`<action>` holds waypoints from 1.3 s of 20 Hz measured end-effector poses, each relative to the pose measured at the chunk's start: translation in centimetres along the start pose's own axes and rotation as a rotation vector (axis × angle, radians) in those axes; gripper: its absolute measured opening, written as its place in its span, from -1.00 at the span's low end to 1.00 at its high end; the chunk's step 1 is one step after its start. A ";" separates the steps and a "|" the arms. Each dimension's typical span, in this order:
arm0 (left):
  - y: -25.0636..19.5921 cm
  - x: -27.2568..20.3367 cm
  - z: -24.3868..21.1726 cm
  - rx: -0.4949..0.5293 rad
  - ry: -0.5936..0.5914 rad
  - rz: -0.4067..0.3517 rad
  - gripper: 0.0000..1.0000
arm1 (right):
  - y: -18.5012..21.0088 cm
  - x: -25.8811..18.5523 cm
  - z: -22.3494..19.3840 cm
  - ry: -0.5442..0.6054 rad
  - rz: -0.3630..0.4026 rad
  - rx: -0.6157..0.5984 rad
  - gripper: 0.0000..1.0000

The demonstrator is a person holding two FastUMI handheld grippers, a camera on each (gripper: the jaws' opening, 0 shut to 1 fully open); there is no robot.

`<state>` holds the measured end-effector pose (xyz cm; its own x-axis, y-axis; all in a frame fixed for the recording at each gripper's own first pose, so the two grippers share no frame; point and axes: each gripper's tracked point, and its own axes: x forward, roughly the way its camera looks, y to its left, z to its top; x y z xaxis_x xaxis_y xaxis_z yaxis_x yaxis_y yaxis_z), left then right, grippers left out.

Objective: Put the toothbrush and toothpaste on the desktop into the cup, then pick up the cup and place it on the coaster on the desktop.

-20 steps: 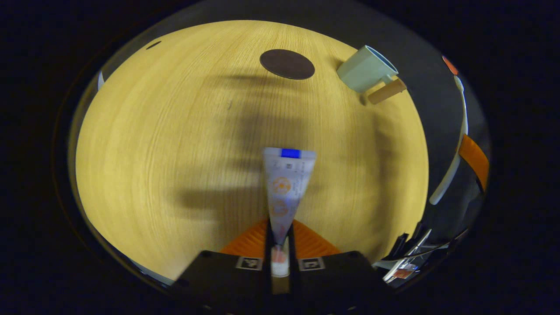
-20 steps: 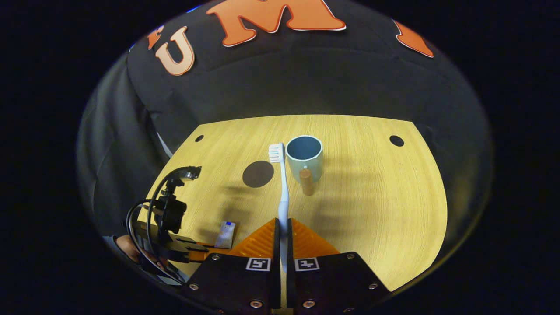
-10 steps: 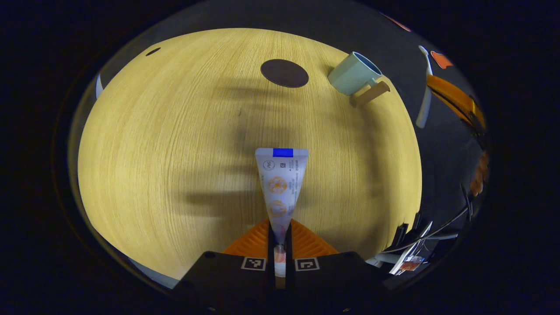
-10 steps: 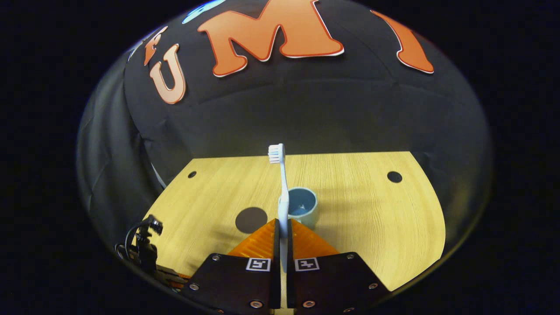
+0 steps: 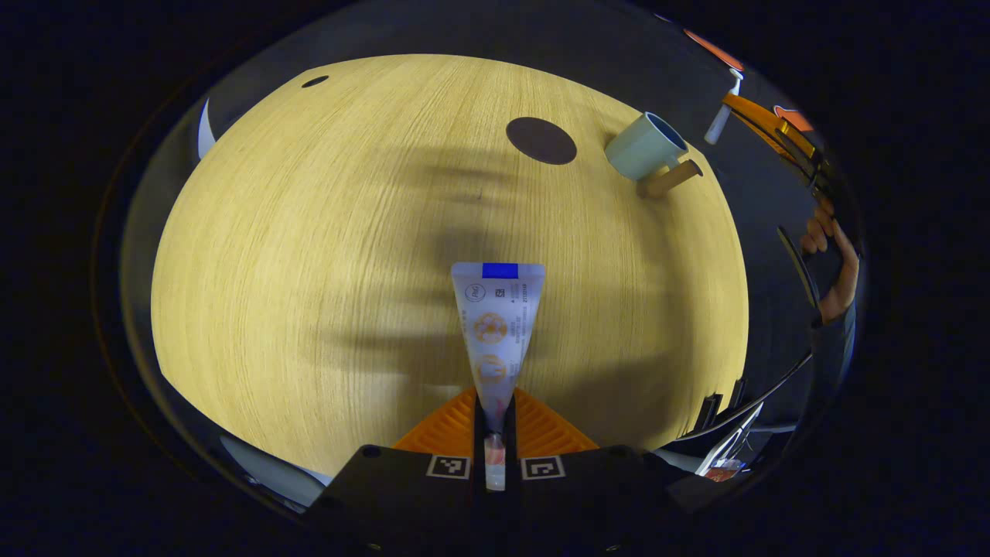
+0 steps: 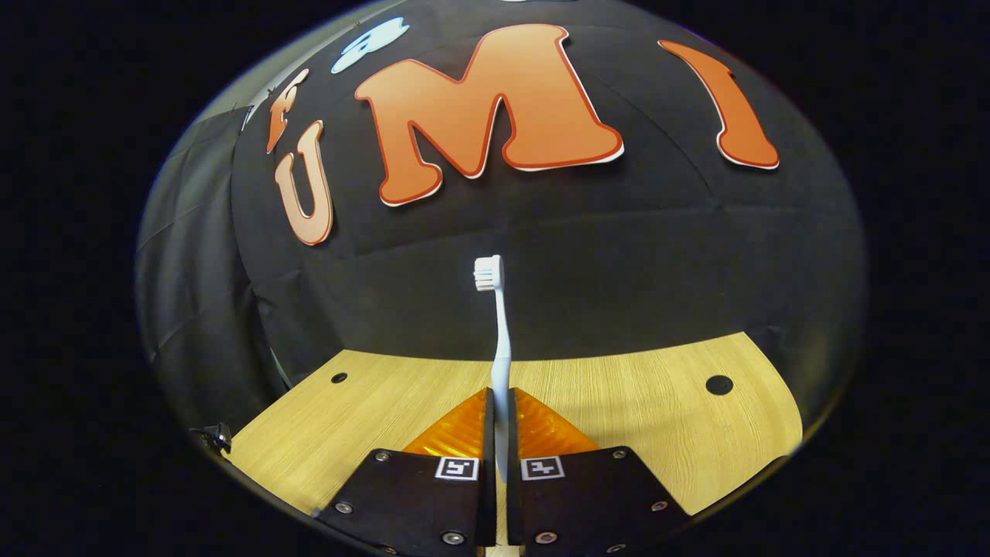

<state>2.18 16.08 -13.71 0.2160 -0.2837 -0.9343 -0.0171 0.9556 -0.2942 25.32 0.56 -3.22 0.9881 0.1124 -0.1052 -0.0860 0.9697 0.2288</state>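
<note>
My left gripper (image 5: pixel 495 410) is shut on a white toothpaste tube (image 5: pixel 497 325), which sticks forward above the wooden desktop (image 5: pixel 309 255). Far off to the upper right stands the pale blue cup (image 5: pixel 643 145) with a wooden handle, and the dark round coaster (image 5: pixel 541 140) lies just left of it. My right gripper (image 6: pixel 500 406) is shut on a white toothbrush (image 6: pixel 499 333) that points bristles-up against the booth wall. In the left gripper view that other gripper (image 5: pixel 754 120) shows high above and right of the cup, with the toothbrush (image 5: pixel 719 120) in it and a hand (image 5: pixel 831 259) below.
The desktop (image 6: pixel 634 418) has small dark holes (image 6: pixel 718 384) near its far corners, one also in the left gripper view as a hole (image 5: pixel 315 81). Black cloth walls close the booth behind the table. Cables and gear hang at the lower right edge of the left gripper view.
My right gripper has risen and tilted up with the toothbrush; cup and coaster dropped out of its view. My left gripper has shifted slightly, still holding the toothpaste.
</note>
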 end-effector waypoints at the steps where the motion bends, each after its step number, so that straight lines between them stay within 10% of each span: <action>1: -1.4 2.5 2.4 -0.006 0.001 0.007 -0.82 | -0.3 0.5 0.0 -0.016 -0.004 -0.011 -0.89; 21: -3.5 -0.7 5.3 0.128 -0.132 -0.003 -0.82 | -4.2 1.9 -6.9 0.087 -0.085 0.036 -0.72; 24: -7.0 -1.2 7.7 0.199 -0.199 -0.040 -0.81 | -4.3 -2.9 -8.0 0.195 -0.081 0.001 -0.41; 26: -8.8 -1.2 9.0 0.233 -0.225 -0.059 -0.82 | -4.5 -5.1 -9.2 0.248 -0.082 -0.002 0.31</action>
<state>10.83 8.70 -8.19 0.4204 -0.3395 -0.8414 0.2198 0.9378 -0.2686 19.51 -2.34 -12.65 0.9302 0.0831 -0.3576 -0.0075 0.9781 0.2079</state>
